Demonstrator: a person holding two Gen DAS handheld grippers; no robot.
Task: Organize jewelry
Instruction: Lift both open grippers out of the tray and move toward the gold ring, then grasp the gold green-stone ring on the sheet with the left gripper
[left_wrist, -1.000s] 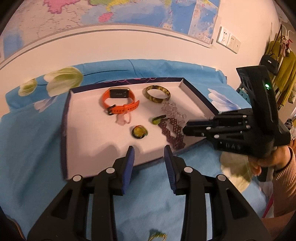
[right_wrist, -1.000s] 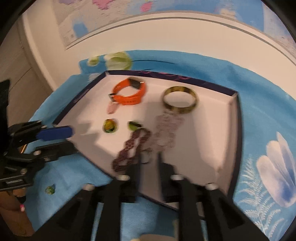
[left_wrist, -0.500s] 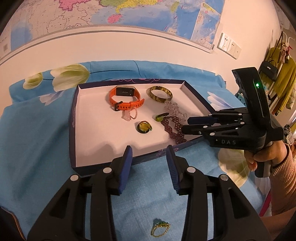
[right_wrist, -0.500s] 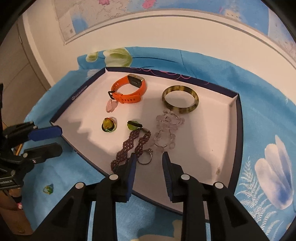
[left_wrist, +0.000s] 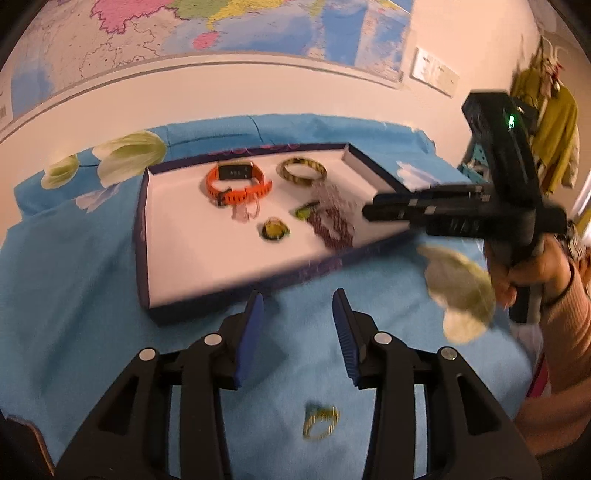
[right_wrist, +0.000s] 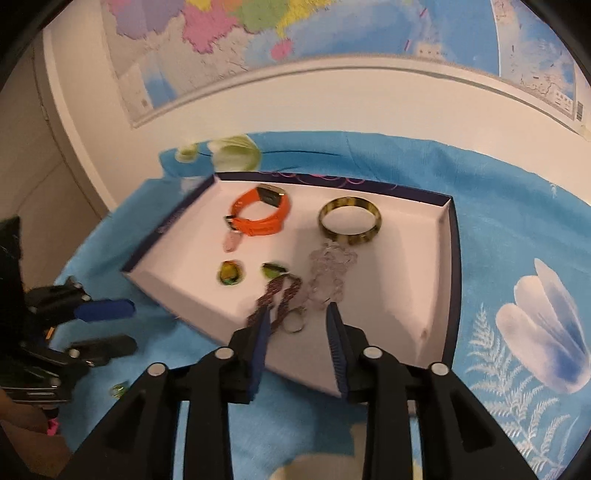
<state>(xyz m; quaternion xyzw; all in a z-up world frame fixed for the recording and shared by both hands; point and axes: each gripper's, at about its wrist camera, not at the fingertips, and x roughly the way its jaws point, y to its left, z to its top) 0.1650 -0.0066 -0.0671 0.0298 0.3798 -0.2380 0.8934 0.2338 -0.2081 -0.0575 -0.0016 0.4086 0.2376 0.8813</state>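
A navy-rimmed white tray (left_wrist: 142, 236) (right_wrist: 455, 258) lies on the blue cloth. It holds an orange watch (left_wrist: 238, 184) (right_wrist: 262, 218), a mottled bangle (left_wrist: 303, 171) (right_wrist: 349, 220), a green ring (left_wrist: 274, 229) (right_wrist: 229, 274), a maroon bracelet (left_wrist: 332, 229) (right_wrist: 280, 295), a clear bead bracelet (right_wrist: 330, 273) and a silver ring (right_wrist: 293, 325). My right gripper (right_wrist: 297, 314) (left_wrist: 369, 210) hovers over the tray's near right corner; its jaws are opening, and the silver ring lies loose below them. My left gripper (left_wrist: 297, 299) (right_wrist: 125, 326) is open over bare cloth. A gold ring (left_wrist: 321, 424) (right_wrist: 119, 389) lies just behind its fingertips.
A flower-print blue cloth (left_wrist: 74, 295) covers the surface up to a white wall with a map (right_wrist: 332, 29). Clothes hang at the far right (left_wrist: 554, 125). A hand in a pink sleeve (left_wrist: 524, 273) holds the right gripper.
The right gripper let go of the silver ring in the tray, lifted back and widened its jaws. The left gripper drew back from the tray's front rim, bringing the gold ring further into view.
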